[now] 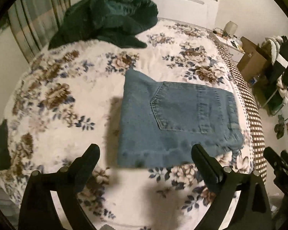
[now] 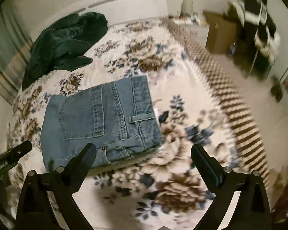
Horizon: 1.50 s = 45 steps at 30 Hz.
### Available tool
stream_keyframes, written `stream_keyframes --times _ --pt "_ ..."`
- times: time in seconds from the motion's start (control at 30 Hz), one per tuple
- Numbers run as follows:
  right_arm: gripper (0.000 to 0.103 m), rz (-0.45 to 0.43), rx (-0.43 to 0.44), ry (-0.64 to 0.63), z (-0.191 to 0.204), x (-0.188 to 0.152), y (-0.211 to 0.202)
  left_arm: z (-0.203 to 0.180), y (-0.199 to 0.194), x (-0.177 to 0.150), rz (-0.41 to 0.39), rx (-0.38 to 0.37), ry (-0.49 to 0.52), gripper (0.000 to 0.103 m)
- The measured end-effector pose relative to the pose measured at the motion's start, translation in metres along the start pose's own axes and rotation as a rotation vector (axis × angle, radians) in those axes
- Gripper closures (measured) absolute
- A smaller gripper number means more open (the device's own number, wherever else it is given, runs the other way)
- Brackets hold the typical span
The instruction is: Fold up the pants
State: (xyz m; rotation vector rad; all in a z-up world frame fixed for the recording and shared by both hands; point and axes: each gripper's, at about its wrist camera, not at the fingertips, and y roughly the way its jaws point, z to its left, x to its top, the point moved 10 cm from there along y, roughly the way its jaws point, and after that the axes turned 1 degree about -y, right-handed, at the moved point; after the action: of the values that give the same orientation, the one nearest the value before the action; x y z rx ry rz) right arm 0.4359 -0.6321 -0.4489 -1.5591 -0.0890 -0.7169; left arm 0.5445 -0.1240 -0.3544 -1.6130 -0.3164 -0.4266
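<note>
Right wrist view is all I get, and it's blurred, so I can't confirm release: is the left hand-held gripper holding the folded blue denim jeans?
Observer: No. In the left wrist view the left hand-held gripper is open and grips nothing; the folded blue denim jeans lie flat on the floral bedspread.
Operator: Anything else on the bed besides the crumpled dark green garment?
Observer: Yes, a small dark item at the bedspread's left edge, too blurred to identify.
</note>
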Motion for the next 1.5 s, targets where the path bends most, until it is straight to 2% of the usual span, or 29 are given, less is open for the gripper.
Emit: stream_keyframes --times 0.13,0.5,0.8,1.1,1.27,1.5 --pt "0.001 -0.067 -0.034 -0.054 0.001 -0.004 -0.059 -0.007 -0.057 -0.011 -0.07 0.028 0.009 0.006" --pt "0.001 -0.213 0.023 -0.105 -0.003 -0.032 -0.237 -0.024 -0.203 -0.053 -0.221 0.084 0.021 0.006" --pt "0.001 -0.326 0.066 -0.143 -0.013 -0.065 -0.381 -0.03 -0.303 -0.091 -0.288 0.104 0.01 0.006" --pt "0.001 -0.408 0.091 -0.156 -0.007 -0.096 -0.5 -0.028 -0.364 -0.11 -0.343 0.095 0.018 0.006" --pt "0.001 -0.425 0.101 -0.158 -0.003 -0.112 -0.538 -0.022 -0.383 -0.118 -0.358 0.085 0.013 0.006" --pt "0.001 -0.436 0.11 -0.156 -0.002 -0.119 -0.562 -0.024 -0.394 -0.128 -0.371 0.072 0.022 0.005"
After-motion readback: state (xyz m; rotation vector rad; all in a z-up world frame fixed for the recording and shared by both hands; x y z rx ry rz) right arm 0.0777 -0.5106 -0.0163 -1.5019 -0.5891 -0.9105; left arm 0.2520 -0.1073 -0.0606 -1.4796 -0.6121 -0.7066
